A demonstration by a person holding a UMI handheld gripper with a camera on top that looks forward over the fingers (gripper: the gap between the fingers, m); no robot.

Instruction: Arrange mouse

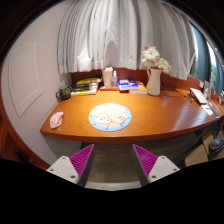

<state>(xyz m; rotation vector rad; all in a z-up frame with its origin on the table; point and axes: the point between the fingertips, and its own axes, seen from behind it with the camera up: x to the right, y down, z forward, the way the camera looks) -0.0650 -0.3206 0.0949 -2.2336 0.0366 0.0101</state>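
Note:
A small pink mouse (pixel 56 119) lies near the left end of a curved wooden table (pixel 150 118). A round, light blue patterned mouse pad (pixel 110 117) lies at the middle of the table near its front edge. My gripper (pixel 112 160) is open and empty, with its magenta pads (pixel 82 159) spread wide. It hangs in front of and below the table's front edge, well short of the mouse and the pad.
A white vase with pale flowers (pixel 152 70) stands at the back right. Stacked books (pixel 86 86) and more books (pixel 129 86) lie along the back, with a white cup (pixel 107 76) between them. Curtains (pixel 120 35) hang behind. A chair (pixel 210 145) stands at right.

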